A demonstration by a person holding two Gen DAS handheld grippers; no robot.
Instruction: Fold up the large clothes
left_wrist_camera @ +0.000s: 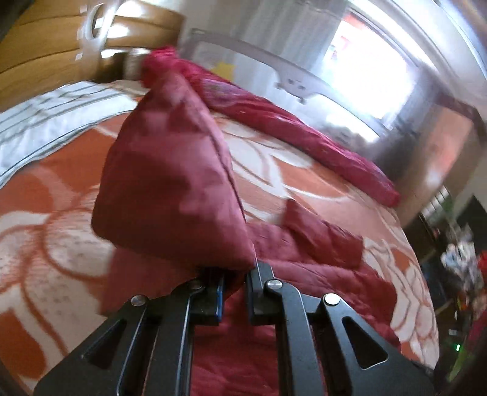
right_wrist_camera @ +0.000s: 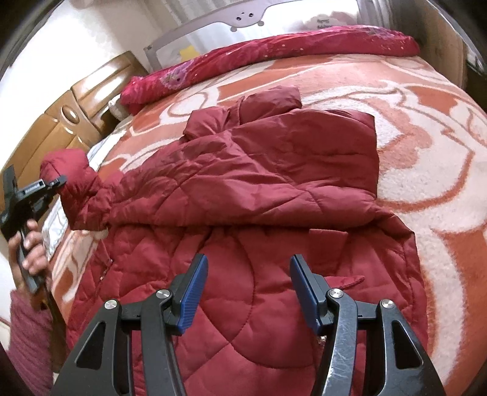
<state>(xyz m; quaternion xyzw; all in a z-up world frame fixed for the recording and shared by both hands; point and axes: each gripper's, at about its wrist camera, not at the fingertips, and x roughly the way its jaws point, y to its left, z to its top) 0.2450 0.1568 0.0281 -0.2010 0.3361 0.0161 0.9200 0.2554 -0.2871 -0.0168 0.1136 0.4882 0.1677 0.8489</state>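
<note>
A dark red quilted jacket [right_wrist_camera: 258,189] lies spread on the bed, its upper part folded over the lower. My left gripper [left_wrist_camera: 237,274] is shut on the end of one sleeve [left_wrist_camera: 170,182], which hangs lifted in front of the camera. In the right wrist view that left gripper [right_wrist_camera: 56,182] shows at the far left, raised off the bed, gripping the sleeve [right_wrist_camera: 76,189]. My right gripper [right_wrist_camera: 248,262] hovers over the jacket's lower half, open, with nothing between its blue pads [right_wrist_camera: 193,292].
An orange and white patterned blanket [right_wrist_camera: 426,152] covers the bed. A rolled crimson quilt [right_wrist_camera: 274,51] lies along the far edge, before a grey bed rail [right_wrist_camera: 243,15]. Wooden furniture [right_wrist_camera: 61,121] stands at the left. A person's hand [right_wrist_camera: 30,252] holds the left gripper's handle.
</note>
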